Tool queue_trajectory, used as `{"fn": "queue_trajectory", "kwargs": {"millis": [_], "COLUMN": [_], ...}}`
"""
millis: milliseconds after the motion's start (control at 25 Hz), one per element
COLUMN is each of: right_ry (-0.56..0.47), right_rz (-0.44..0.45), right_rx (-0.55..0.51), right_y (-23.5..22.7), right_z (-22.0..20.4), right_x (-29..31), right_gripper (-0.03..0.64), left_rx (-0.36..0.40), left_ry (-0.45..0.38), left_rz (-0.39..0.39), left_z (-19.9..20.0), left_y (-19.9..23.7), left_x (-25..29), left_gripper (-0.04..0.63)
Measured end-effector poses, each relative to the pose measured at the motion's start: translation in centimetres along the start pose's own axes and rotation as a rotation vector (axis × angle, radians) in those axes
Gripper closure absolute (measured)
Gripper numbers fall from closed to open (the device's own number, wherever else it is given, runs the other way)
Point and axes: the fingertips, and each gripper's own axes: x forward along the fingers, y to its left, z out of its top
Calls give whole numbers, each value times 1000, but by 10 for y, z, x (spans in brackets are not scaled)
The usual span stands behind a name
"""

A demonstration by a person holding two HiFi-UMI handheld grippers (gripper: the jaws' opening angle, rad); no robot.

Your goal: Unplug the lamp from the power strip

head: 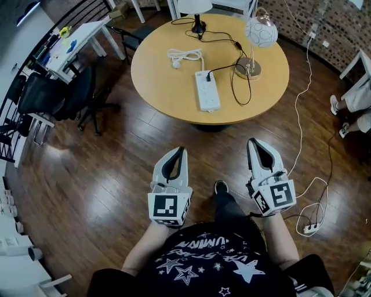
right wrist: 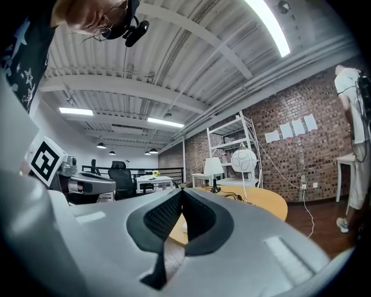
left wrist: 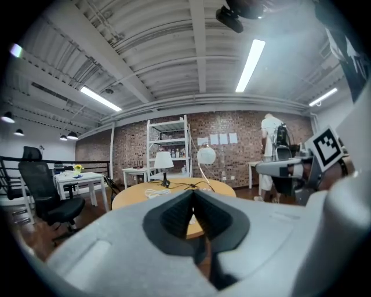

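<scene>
A white power strip lies on the round wooden table, far ahead of both grippers. A black plug sits in its far end, and its black cord loops to the globe lamp with a brass base. A second lamp with a white shade stands at the table's back. My left gripper and right gripper hang over the floor in front of the table, both shut and empty. The left gripper view shows shut jaws aimed at the table; so does the right gripper view.
A coiled white cord lies on the table left of the strip. Black office chairs and a white desk stand at the left. A white cable runs down to a floor power strip at the right. A person stands at the back.
</scene>
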Motion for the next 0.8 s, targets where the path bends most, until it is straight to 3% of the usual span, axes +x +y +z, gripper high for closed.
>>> {"fn": "queue_trajectory", "kwargs": {"millis": [360, 800], "right_ry": [28, 66], "right_rz": [54, 105], "right_rx": [36, 52], "right_y": [-77, -108], "right_z": [-3, -13], "right_x": [75, 115], "right_gripper": [607, 607], "left_rx": [-18, -23], "left_ry": [43, 105], "left_rz": [72, 121], "left_z": [6, -5], "left_y": [7, 18], "left_x": [97, 140], "left_gripper": [591, 591]}}
